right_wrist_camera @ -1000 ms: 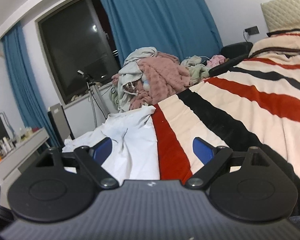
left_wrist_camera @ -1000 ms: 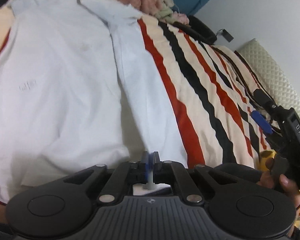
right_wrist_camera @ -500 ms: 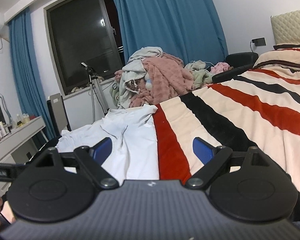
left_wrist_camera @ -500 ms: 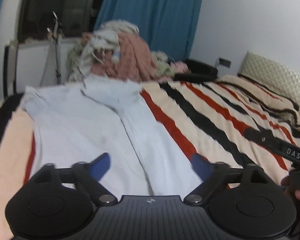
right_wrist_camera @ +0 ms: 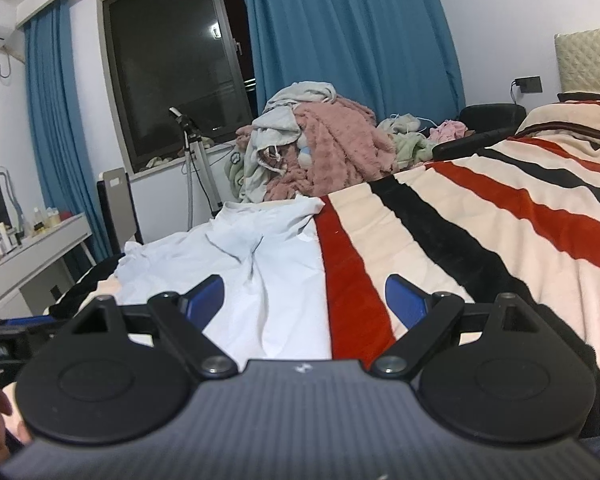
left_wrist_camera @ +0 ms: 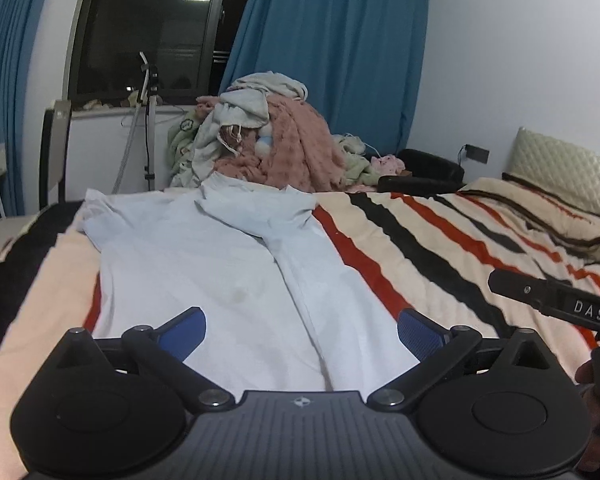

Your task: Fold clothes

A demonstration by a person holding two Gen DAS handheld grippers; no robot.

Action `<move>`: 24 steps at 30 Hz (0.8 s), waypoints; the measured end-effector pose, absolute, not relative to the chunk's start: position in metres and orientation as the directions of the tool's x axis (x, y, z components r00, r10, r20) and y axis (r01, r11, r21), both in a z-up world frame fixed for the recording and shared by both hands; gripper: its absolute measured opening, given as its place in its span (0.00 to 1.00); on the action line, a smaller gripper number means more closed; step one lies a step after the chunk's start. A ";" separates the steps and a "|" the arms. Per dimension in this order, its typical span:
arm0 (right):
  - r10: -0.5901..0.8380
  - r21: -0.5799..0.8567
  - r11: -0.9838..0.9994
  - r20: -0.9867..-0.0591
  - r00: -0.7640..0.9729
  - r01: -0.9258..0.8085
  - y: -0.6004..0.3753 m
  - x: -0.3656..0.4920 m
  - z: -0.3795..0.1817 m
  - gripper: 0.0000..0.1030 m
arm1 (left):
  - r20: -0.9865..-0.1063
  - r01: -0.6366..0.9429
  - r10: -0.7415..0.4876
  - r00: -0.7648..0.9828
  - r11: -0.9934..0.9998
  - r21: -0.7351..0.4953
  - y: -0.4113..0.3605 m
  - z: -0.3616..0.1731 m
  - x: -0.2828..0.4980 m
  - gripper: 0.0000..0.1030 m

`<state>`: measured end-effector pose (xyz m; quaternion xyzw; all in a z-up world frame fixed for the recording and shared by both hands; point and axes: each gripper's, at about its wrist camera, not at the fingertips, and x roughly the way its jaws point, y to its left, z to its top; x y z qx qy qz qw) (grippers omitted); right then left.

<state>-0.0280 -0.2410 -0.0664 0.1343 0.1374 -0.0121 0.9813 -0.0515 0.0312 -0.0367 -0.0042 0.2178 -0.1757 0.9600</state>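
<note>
A pale blue shirt (left_wrist_camera: 204, 268) lies spread on the striped bed, its right side folded inward along a long crease; it shows too in the right wrist view as the shirt (right_wrist_camera: 268, 272). My left gripper (left_wrist_camera: 300, 330) hovers open above the shirt's near hem, with nothing between its blue pads. My right gripper (right_wrist_camera: 304, 300) is open as well, over the shirt's right edge and the blanket's red stripe. The right gripper's black body (left_wrist_camera: 556, 304) shows at the right of the left wrist view, held by a hand (left_wrist_camera: 596, 392).
A striped blanket (left_wrist_camera: 460, 240) in cream, red and black covers the bed. A heap of unfolded clothes (left_wrist_camera: 268, 140) sits at the far end. A tripod (right_wrist_camera: 192, 168), a grey desk (right_wrist_camera: 28, 256) with bottles, a window and blue curtains lie beyond.
My left gripper was shut on the shirt's fabric a second ago; it has let go, opened, and tilted up and back. The right gripper stayed open and shifted slightly.
</note>
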 end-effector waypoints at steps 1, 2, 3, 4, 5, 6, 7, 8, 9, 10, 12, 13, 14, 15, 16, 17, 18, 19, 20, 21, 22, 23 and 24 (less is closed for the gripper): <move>0.012 0.256 0.965 -0.273 0.962 0.061 -0.240 -0.028 -0.066 0.86 | -0.414 0.335 -0.336 0.846 0.939 -0.076 0.031 -0.037 -0.053 1.00; 0.010 0.253 0.966 -0.272 0.962 0.061 -0.239 -0.028 -0.066 0.86 | -0.410 0.335 -0.332 0.849 0.940 -0.068 0.030 -0.038 -0.054 1.00; 0.009 0.250 0.966 -0.271 0.962 0.062 -0.238 -0.028 -0.066 0.86 | -0.412 0.332 -0.328 0.850 0.941 -0.065 0.030 -0.039 -0.053 1.00; 0.007 0.248 0.967 -0.271 0.962 0.063 -0.238 -0.029 -0.066 0.86 | -0.416 0.329 -0.324 0.850 0.942 -0.063 0.029 -0.040 -0.052 1.00; 0.006 0.246 0.967 -0.272 0.962 0.064 -0.238 -0.029 -0.066 0.86 | -0.419 0.325 -0.320 0.850 0.944 -0.063 0.029 -0.041 -0.052 1.00; 0.005 0.246 0.967 -0.271 0.962 0.064 -0.238 -0.029 -0.066 0.86 | -0.420 0.322 -0.317 0.850 0.945 -0.062 0.029 -0.041 -0.051 1.00; 0.005 0.247 0.967 -0.271 0.963 0.065 -0.238 -0.029 -0.066 0.86 | -0.422 0.318 -0.313 0.851 0.946 -0.061 0.029 -0.042 -0.050 1.00; 0.004 0.248 0.967 -0.270 0.963 0.065 -0.238 -0.030 -0.066 0.86 | -0.421 0.316 -0.312 0.852 0.947 -0.061 0.029 -0.041 -0.050 1.00; 0.006 0.251 0.966 -0.273 0.962 0.065 -0.239 -0.030 -0.066 0.86 | -0.420 0.315 -0.311 0.853 0.947 -0.061 0.029 -0.041 -0.050 1.00; 0.010 0.256 0.964 -0.279 0.960 0.065 -0.241 -0.029 -0.066 0.86 | -0.419 0.314 -0.310 0.854 0.948 -0.061 0.029 -0.040 -0.049 1.00; 0.017 0.267 0.962 -0.290 0.957 0.064 -0.243 -0.028 -0.066 0.86 | -0.417 0.311 -0.308 0.856 0.948 -0.062 0.028 -0.039 -0.049 1.00; 0.020 0.272 0.960 -0.296 0.955 0.064 -0.245 -0.027 -0.066 0.86 | -0.415 0.310 -0.305 0.857 0.949 -0.059 0.028 -0.038 -0.049 1.00; 0.024 0.277 0.959 -0.301 0.953 0.063 -0.246 -0.026 -0.066 0.86 | -0.410 0.308 -0.303 0.860 0.950 -0.055 0.027 -0.036 -0.051 1.00; 0.034 0.282 0.958 -0.310 0.950 0.057 -0.248 -0.024 -0.065 0.86 | -0.406 0.306 -0.299 0.864 0.951 -0.050 0.026 -0.034 -0.052 1.00; 0.052 0.284 0.958 -0.322 0.945 0.044 -0.250 -0.020 -0.063 0.86 | -0.401 0.304 -0.296 0.867 0.952 -0.045 0.026 -0.031 -0.054 1.00; 0.070 0.284 0.959 -0.333 0.940 0.029 -0.251 -0.014 -0.061 0.86 | -0.393 0.304 -0.296 0.871 0.952 -0.044 0.027 -0.029 -0.056 1.00; 0.085 0.270 0.963 -0.350 0.933 0.013 -0.249 -0.005 -0.059 0.86 | -0.385 0.289 -0.285 0.878 0.956 -0.047 0.032 -0.028 -0.056 1.00; 0.099 0.246 0.969 -0.370 0.924 -0.005 -0.245 0.007 -0.056 0.81 | -0.378 0.267 -0.266 0.887 0.962 -0.052 0.040 -0.027 -0.054 1.00; 0.111 0.223 0.975 -0.391 0.914 -0.023 -0.241 0.019 -0.053 0.78 | -0.370 0.244 -0.248 0.895 0.968 -0.057 0.047 -0.025 -0.053 1.00; 0.126 0.199 0.979 -0.409 0.904 -0.047 -0.235 0.033 -0.051 0.77 | -0.363 0.222 -0.229 0.903 0.973 -0.062 0.055 -0.024 -0.052 1.00; 0.149 0.181 0.980 -0.424 0.893 -0.078 -0.228 0.050 -0.049 0.77 | -0.356 0.199 -0.210 0.911 0.978 -0.067 0.062 -0.023 -0.050 1.00; 0.181 0.174 0.978 -0.441 0.879 -0.115 -0.219 0.070 -0.049 0.77 | -0.349 0.177 -0.191 0.918 0.982 -0.073 0.070 -0.022 -0.049 1.00; 0.212 0.173 0.974 -0.458 0.864 -0.147 -0.209 0.091 -0.049 0.77 | -0.342 0.154 -0.172 0.924 0.985 -0.079 0.077 -0.021 -0.047 1.00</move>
